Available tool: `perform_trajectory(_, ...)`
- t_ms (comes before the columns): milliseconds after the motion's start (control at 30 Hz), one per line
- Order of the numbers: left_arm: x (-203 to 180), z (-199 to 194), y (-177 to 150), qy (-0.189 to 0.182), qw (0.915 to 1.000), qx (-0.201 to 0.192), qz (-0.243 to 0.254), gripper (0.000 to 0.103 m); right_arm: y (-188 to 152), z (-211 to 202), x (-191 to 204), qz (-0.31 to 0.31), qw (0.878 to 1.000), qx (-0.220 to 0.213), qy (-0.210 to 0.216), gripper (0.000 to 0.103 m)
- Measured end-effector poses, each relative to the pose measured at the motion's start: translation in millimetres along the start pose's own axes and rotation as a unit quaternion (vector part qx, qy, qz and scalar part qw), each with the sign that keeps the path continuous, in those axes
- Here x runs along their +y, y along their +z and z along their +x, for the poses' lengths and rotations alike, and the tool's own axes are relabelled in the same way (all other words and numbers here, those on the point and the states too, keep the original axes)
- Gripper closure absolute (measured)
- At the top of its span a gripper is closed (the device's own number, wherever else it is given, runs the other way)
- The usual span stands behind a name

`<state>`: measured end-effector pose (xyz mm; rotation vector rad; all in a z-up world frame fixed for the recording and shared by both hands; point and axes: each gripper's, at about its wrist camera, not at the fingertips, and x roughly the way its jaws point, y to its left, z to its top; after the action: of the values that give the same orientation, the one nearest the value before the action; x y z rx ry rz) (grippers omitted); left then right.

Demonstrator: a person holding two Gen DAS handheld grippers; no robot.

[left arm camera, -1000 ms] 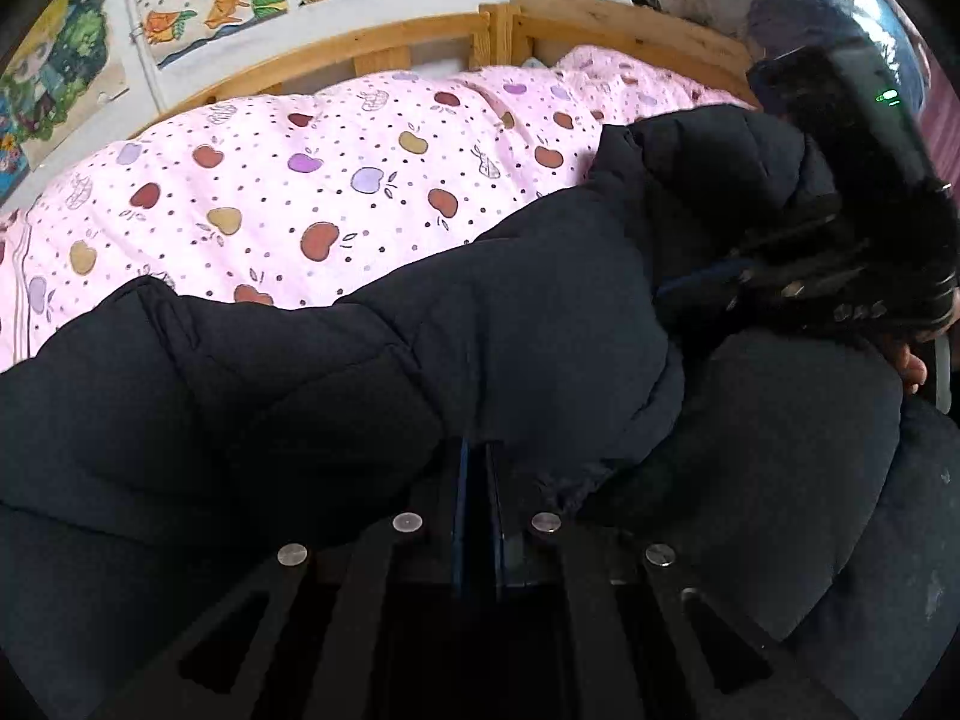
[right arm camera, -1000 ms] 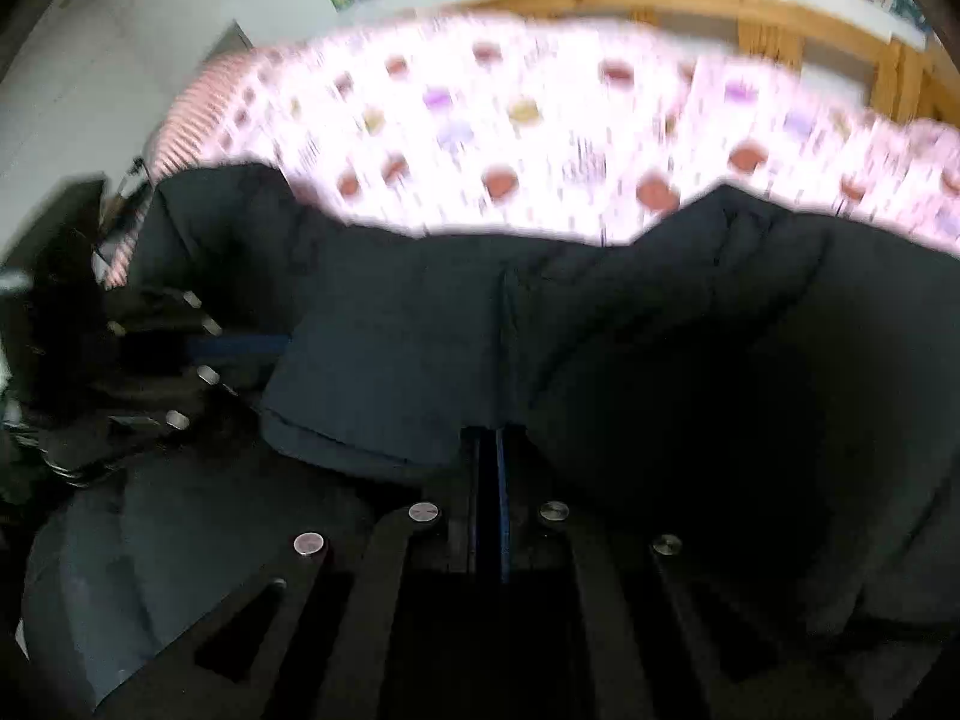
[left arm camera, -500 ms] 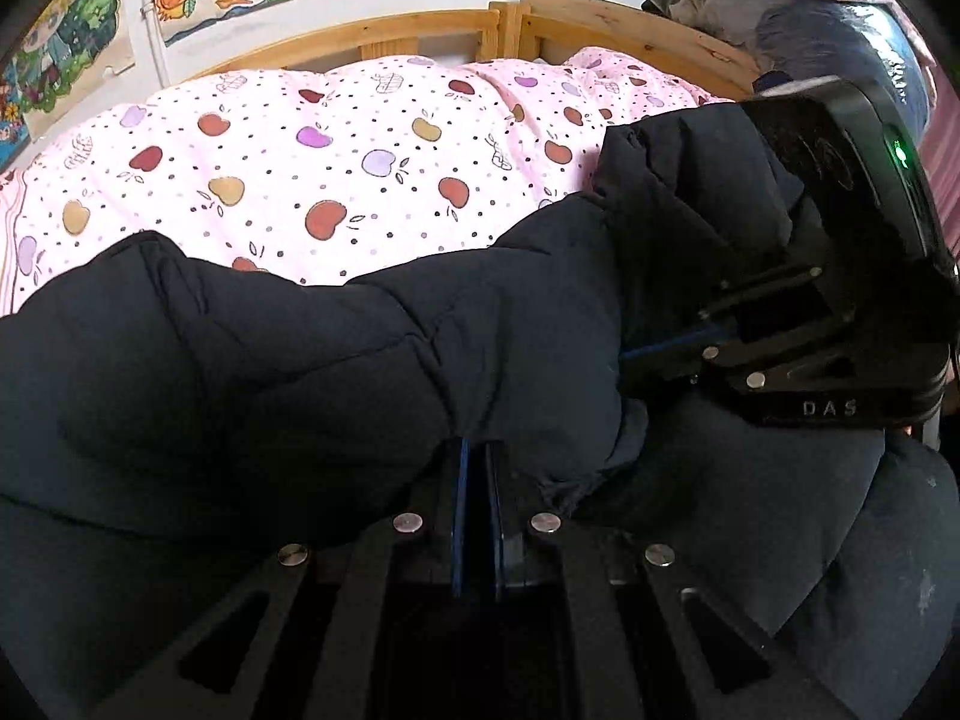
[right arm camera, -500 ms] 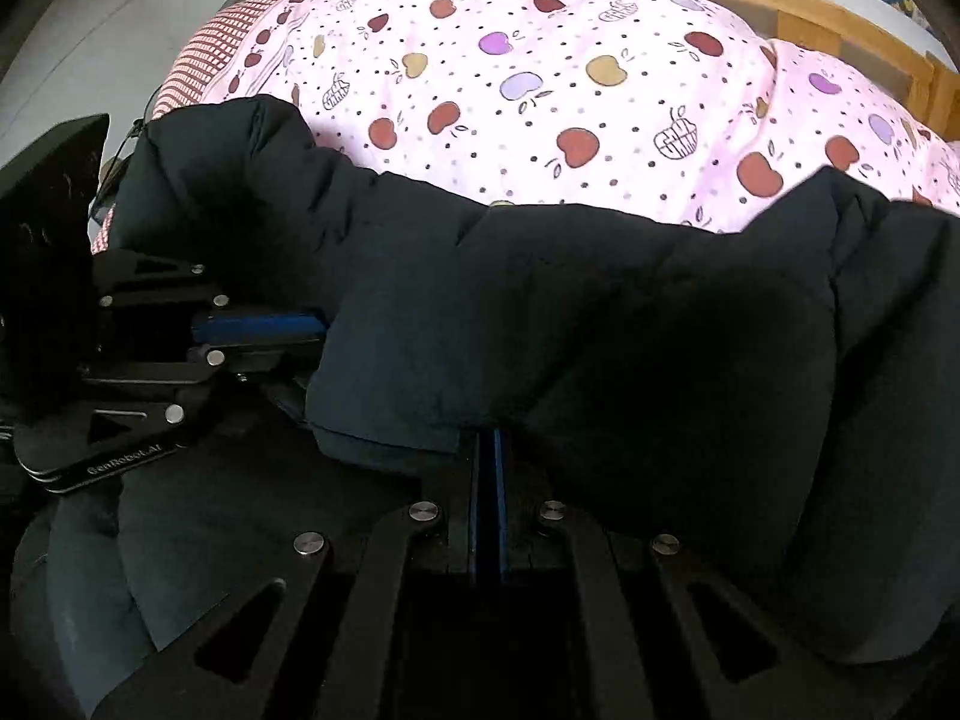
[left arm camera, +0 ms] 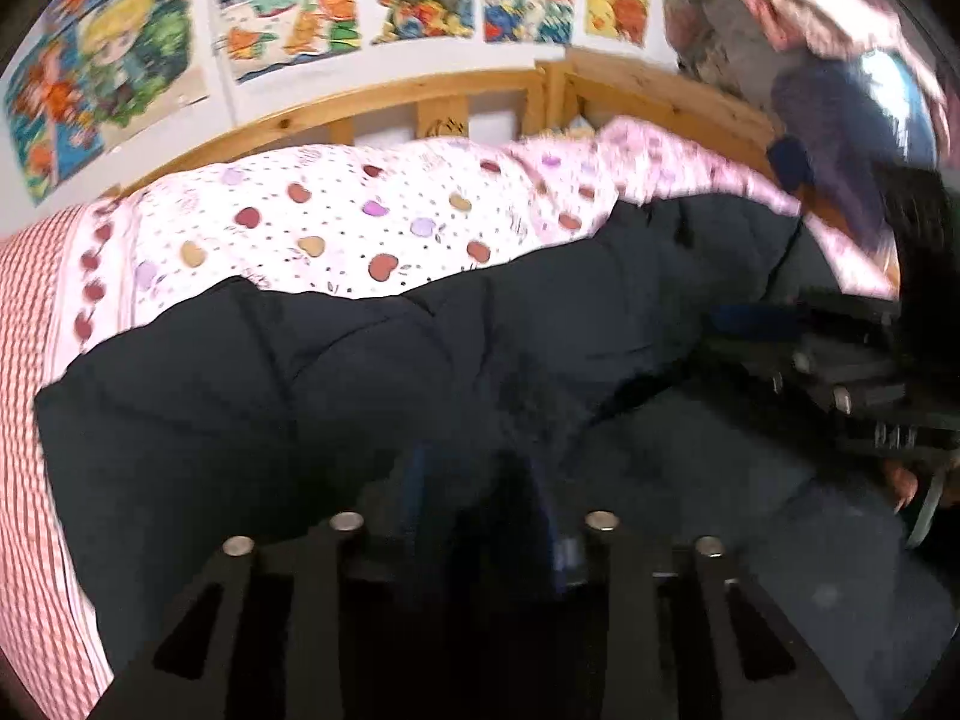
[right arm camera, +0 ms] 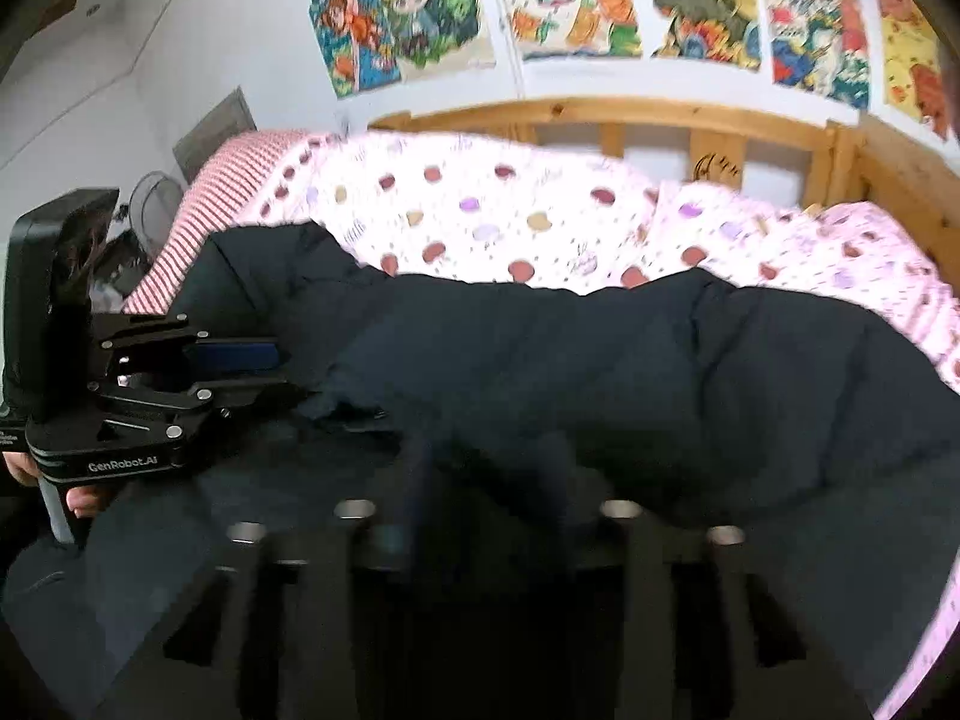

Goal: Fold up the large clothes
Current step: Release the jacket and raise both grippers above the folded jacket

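The big black quilted puffer coat (left arm camera: 372, 372) lay across the bed on the pink apple-print duvet (left arm camera: 336, 222), w/ a red-and-white striped sheet (left arm camera: 24, 396) showing at the far left edge. One long padded section was doubled over the coat's lower part, its folded edge running left to right in both views. So one fold looked laid down; judging by the bulk left, at least another fold and some flattening remained.

Left gripper (left arm camera: 480, 480): fingers spread apart, nothing pinched between them, tips at the coat edge; view was motion-blurred. From the right wrist cam the same left gripper (right arm camera: 240, 372) showed its blue pads parted, a strip of coat edge just in front, not clamped.

Right gripper (right arm camera: 486, 480): also let go, fingers apart over the dark fabric, blurred. In the left cam it (left arm camera: 780, 330) sat at the right end of the fold, too smeared to read there.

Vs 0.5 s ago: both sets of fingers were then pressed together on the coat edge; now both had opened. The raised fold had dropped lower and flatter onto the coat. Both cams had tilted up, so the wooden bed rail (right arm camera: 600, 114) and the colourful cartoon posters (right arm camera: 660, 6) filled more of the top.
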<state>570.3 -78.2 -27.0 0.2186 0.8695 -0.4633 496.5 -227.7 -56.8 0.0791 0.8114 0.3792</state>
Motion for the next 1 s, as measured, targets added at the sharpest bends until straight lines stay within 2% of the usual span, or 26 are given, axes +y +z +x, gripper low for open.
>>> perform_trajectory(100, -2, -25, -6, -0.001, 0.9995, -0.020, -0.022, 0.053, 1, -22, -23, -0.009, 1.000, -0.010, -0.008, 0.059)
perform_trajectory(233, -8, -60, -20, 0.004, 0.9982, -0.047, -0.038, 0.041, -5, -67, -28, -0.024, 0.999, -0.025, -0.025, 0.057)
perform_trajectory(300, -13, -77, -25, 0.007, 0.9972, -0.062, -0.042, 0.026, 2, -84, -28, -0.018, 0.999, -0.033, -0.027, 0.049)
perform_trajectory(433, -22, -116, -38, 0.018, 0.9951, -0.087, -0.045, 0.019, 4, -121, -24, -0.011, 0.998, -0.057, -0.031, 0.037)
perform_trajectory(500, -26, -133, -44, 0.025, 0.9940, -0.093, -0.052, 0.010, 2, -135, -21, -0.006, 0.997, -0.068, -0.024, 0.030)
perform_trajectory(567, -27, -147, -49, 0.031, 0.9926, -0.101, -0.059, 0.005, -2, -150, -19, 0.001, 0.997, -0.079, -0.018, 0.024)
perform_trajectory(733, -40, -186, -68, 0.047, 0.9882, -0.130, -0.067, 0.000, -16, -185, -15, 0.025, 0.995, -0.100, -0.007, 0.013)
perform_trajectory(1000, -65, -239, -98, 0.085, 0.9838, -0.149, -0.051, 0.000, -46, -235, 0, 0.020, 0.992, -0.126, -0.012, 0.011)
